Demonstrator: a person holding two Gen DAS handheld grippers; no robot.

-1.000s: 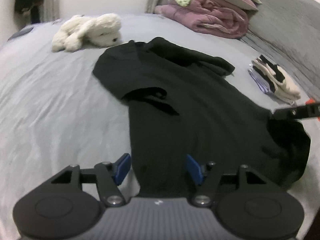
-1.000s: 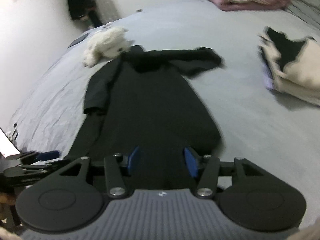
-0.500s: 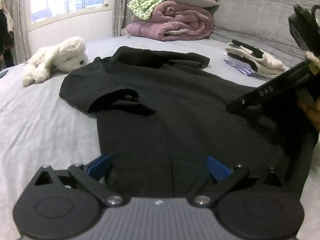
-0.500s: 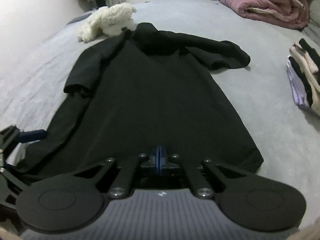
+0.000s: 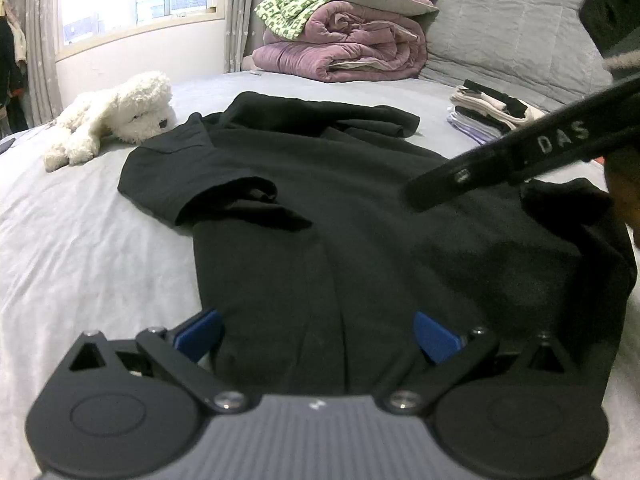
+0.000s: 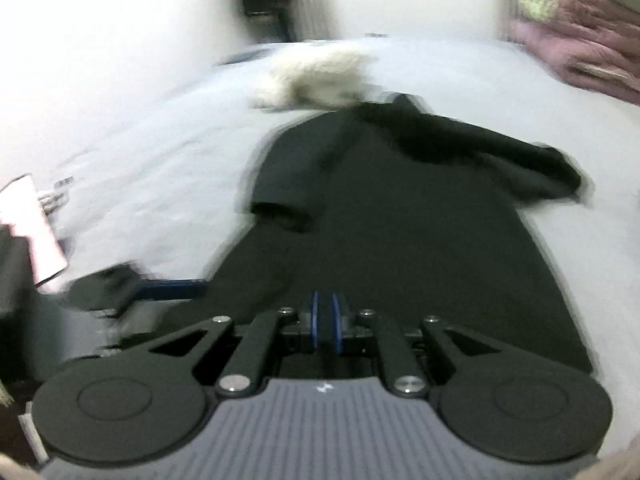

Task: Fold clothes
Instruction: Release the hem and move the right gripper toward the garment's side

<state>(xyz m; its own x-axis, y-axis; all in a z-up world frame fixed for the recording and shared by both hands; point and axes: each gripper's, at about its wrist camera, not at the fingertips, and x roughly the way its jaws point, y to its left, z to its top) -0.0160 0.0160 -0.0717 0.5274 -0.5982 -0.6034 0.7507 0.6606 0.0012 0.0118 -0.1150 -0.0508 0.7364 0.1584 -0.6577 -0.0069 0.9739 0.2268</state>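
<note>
Blur smears the whole right wrist view, so the far end of the bed (image 6: 460, 80) and the things on it are hard to make out there. In it the right gripper (image 6: 326, 326) has its blue fingers (image 6: 316, 320) pressed close together with black cloth between them, pinching the near hem of the black shirt (image 6: 400, 220). In the left wrist view the right gripper's black arm (image 5: 520, 160) cuts across from the right edge, hiding part of the shirt's right side, and the hem there is bunched up beside it.

The left gripper (image 5: 316, 336) has its blue fingers (image 5: 434, 336) spread wide, one on either side of the shirt's (image 5: 340, 208) near hem; the cloth lies between them but is not clamped. Whether the fingers touch the cloth cannot be told.

Beyond the fingers and to their left lies a white plush dog (image 5: 116, 116), just beside the shirt's collar end. Far ahead, at the head of the bed (image 5: 80, 240), a rolled pink quilt (image 5: 352, 52) carries a green patterned cloth (image 5: 296, 4) and a pillow. To the right of the fingers, well apart from the shirt, sits a small stack of folded clothes (image 5: 492, 114).

The shirt lies flat on the grey bed, its long axis running straight away from both pairs of fingers: hem nearest, collar farthest. Its left sleeve is folded inward over the body, and the right sleeve stretches out sideways.
</note>
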